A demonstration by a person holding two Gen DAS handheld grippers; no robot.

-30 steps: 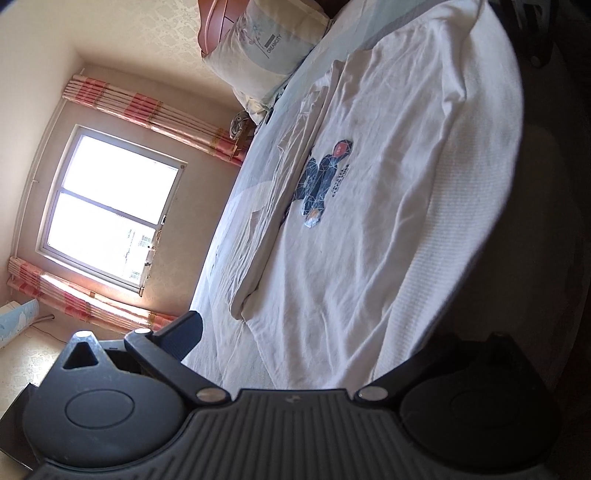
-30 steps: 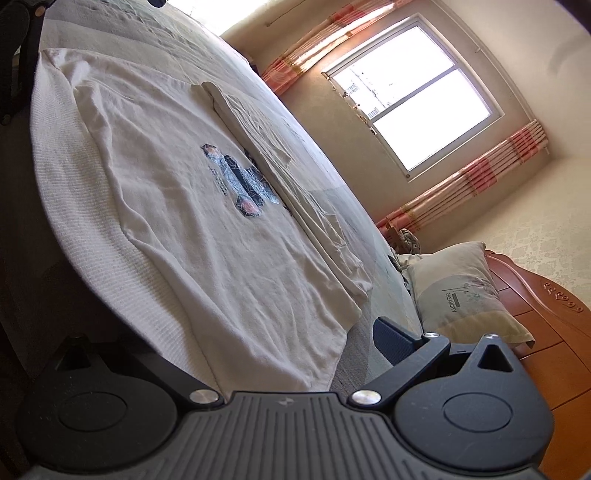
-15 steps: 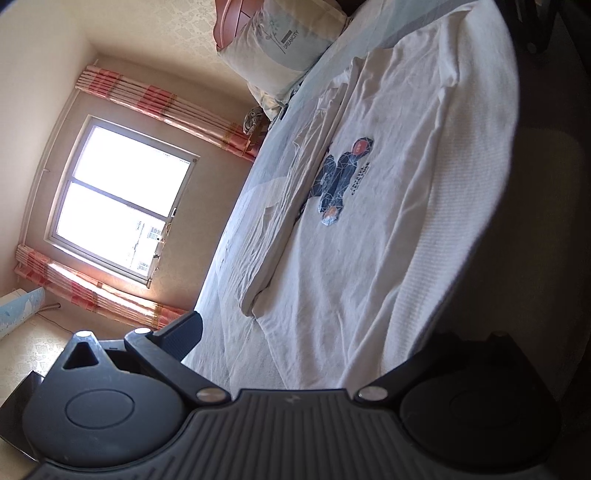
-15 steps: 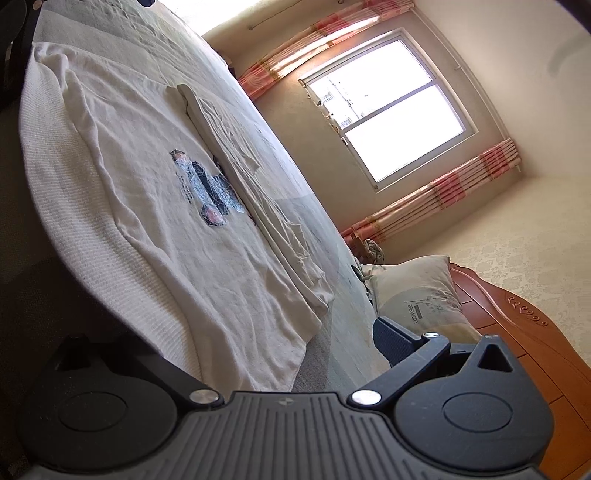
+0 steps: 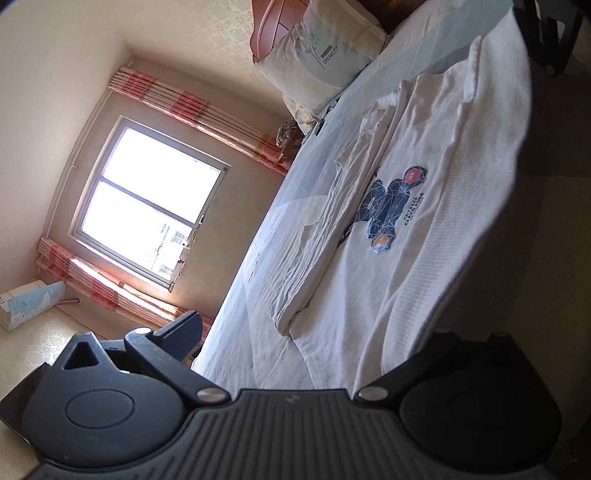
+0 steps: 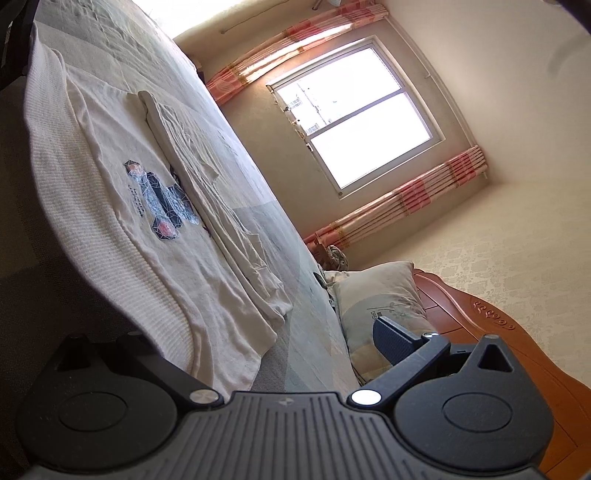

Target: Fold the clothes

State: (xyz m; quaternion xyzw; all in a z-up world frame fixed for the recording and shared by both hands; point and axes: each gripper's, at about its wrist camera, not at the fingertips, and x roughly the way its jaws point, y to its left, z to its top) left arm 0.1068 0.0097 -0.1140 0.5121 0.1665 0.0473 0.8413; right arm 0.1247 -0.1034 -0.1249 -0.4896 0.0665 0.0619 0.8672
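A white T-shirt (image 5: pixel 424 258) with a dark blue print (image 5: pixel 395 206) lies flat on the bed, along its near edge. Its far side is folded over in a long strip (image 5: pixel 325 240). My left gripper (image 5: pixel 314 339) is open at the shirt's hem end, its fingers wide apart and the hem between them; I cannot tell if they touch it. In the right wrist view the same shirt (image 6: pixel 110 206) and print (image 6: pixel 159 199) show from the collar end. My right gripper (image 6: pixel 240 343) is open there, the shirt's edge between its fingers.
The pale bedsheet (image 5: pixel 266 295) stretches beyond the shirt toward a window (image 5: pixel 147 206). A pillow (image 6: pixel 376 295) leans on a wooden headboard (image 6: pixel 498 332) just past my right gripper. A dark object (image 5: pixel 554 33) sits at the shirt's far end. The bed's side drops into shadow.
Both views have swung: the shirt slid right in the left view and left in the right view, showing more window and pillow. The shirt lies as before. Both grippers stay open.
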